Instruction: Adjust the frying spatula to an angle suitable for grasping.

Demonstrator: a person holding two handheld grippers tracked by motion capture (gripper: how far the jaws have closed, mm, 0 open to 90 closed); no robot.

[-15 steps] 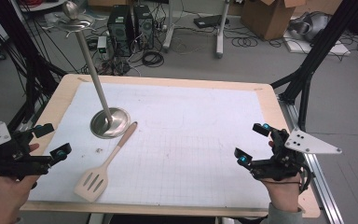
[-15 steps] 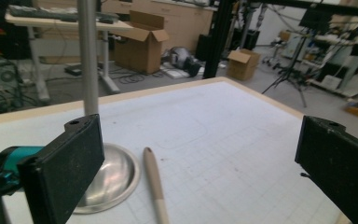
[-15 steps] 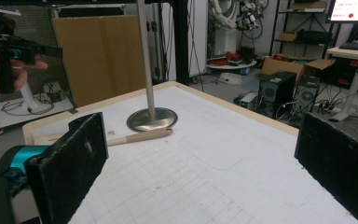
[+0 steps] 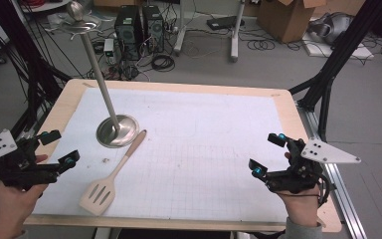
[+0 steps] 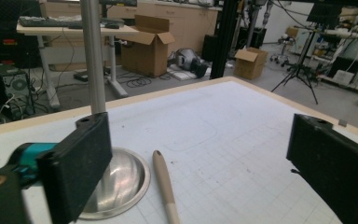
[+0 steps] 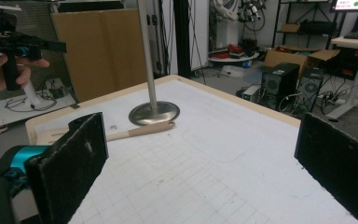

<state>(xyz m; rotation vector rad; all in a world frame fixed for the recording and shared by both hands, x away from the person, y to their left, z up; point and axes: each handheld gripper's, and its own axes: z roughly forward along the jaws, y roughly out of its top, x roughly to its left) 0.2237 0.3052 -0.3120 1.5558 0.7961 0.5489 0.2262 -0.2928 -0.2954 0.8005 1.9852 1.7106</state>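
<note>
- stand [image 4: 116, 130]: a round metal base with a tall, slightly tilted pole, on the table's [image 4: 179, 92] white gridded mat toward the far left; taken here as the landmark.
- spatula [image 4: 112, 174]: pale, slotted, flat on the mat; its handle tip lies touching or just beside the stand's base on the right, its blade pointing toward the near edge. the left gripper view shows the handle [image 5: 165, 186] right beside the base [image 5: 116, 184].
- left gripper [image 4: 55, 148]: held off the mat, to the left of the stand and nearer the person; jaws spread wide, nothing between them.
- right gripper [image 4: 266, 153]: well apart from the stand, over the near right of the mat; jaws also spread wide and empty. its view looks across the mat at the spatula [image 6: 140, 131] and the stand [image 6: 154, 112].
- progress: judged from the layout, nothing is yet done; the spatula lies untouched and neither gripper is in contact with anything.
- remaining: probably approach, grasp of the spatula, most readily by the left gripper, which is nearer, and whatever placement follows, perhaps on the stand.
</note>
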